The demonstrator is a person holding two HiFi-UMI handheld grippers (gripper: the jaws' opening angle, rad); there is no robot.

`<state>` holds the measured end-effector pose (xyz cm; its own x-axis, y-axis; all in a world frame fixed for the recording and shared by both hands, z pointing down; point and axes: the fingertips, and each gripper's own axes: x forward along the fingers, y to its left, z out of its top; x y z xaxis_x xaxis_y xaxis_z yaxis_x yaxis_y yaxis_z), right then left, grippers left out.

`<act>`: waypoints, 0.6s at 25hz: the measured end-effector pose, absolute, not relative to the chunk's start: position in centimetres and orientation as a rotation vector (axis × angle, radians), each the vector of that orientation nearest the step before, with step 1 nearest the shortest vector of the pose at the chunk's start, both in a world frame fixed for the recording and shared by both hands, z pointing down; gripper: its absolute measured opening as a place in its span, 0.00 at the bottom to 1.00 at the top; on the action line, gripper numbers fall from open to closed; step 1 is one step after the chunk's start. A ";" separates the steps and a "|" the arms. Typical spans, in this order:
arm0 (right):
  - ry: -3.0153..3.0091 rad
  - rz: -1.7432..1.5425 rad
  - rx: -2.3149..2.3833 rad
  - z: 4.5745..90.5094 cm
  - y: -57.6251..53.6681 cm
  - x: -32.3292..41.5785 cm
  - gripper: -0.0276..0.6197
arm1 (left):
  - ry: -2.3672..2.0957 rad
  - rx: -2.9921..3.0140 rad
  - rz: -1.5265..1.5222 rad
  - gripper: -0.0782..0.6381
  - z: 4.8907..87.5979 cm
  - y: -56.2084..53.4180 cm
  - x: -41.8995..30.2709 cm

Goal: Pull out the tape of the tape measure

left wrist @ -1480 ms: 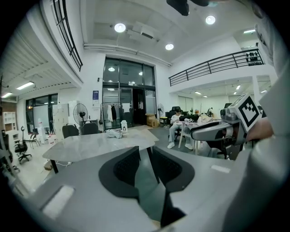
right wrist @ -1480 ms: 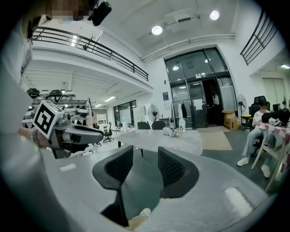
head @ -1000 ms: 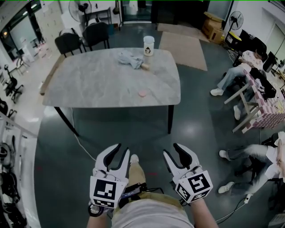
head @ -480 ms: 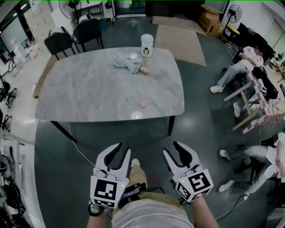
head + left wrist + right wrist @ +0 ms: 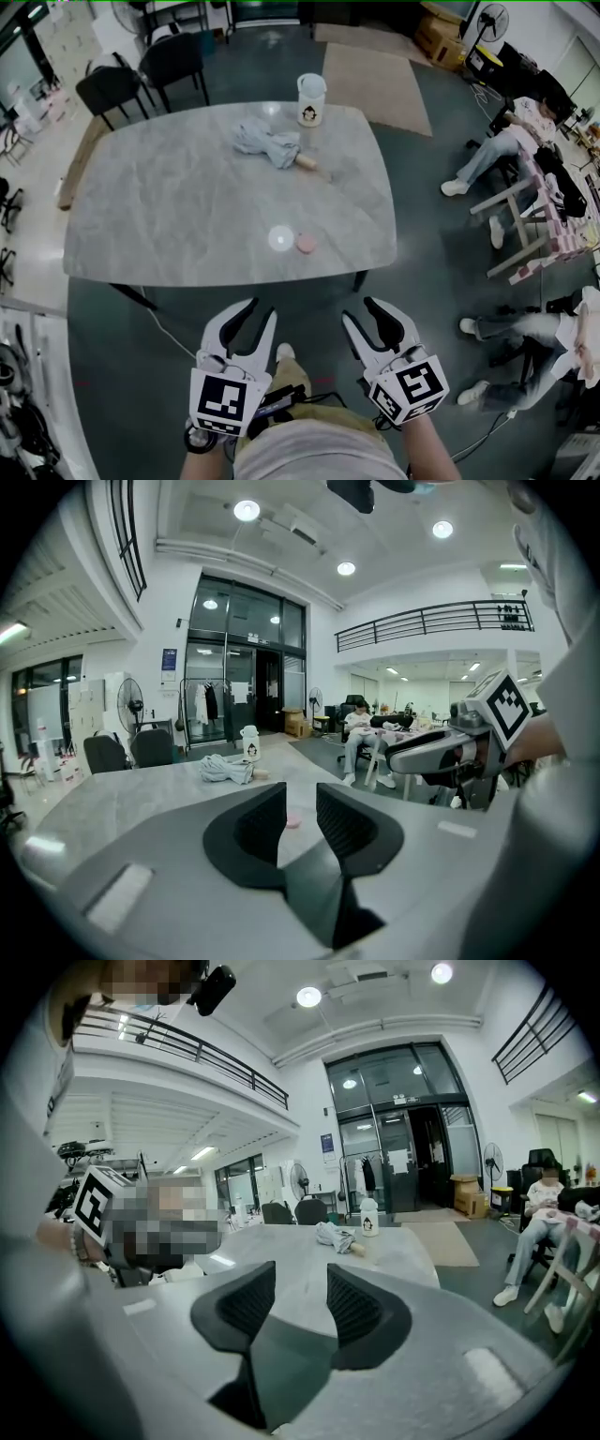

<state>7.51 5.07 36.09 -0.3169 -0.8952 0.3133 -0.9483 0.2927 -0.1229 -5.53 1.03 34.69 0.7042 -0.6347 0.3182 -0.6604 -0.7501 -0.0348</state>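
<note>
Two grippers low and near, side by side, short of the table (image 5: 169,206). Left gripper (image 5: 260,312) partly open, jaws apart with nothing between. Right gripper (image 5: 359,312) likewise parted and empty. Small pink round tape measure (image 5: 306,244) flat on the table close to its near edge, well apart from both. Farther off, folded grey umbrella (image 5: 267,141) and white cup (image 5: 311,98) toward the far edge.

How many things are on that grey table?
3: a white container at the far edge, a crumpled grey bundle beside it, and a small pink disc near the near edge. The bright spot beside the disc looks like glare.
</note>
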 end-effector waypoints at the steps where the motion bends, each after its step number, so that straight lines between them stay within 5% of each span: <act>1: -2.370 0.430 1.713 36.2 4.4 7.4 0.30 | -1.068 2.827 0.479 0.25 34.7 0.3 -5.5; 15: -2.326 0.436 1.676 37.4 -2.9 6.3 0.32 | -1.006 2.858 0.493 0.25 35.2 -6.7 -6.2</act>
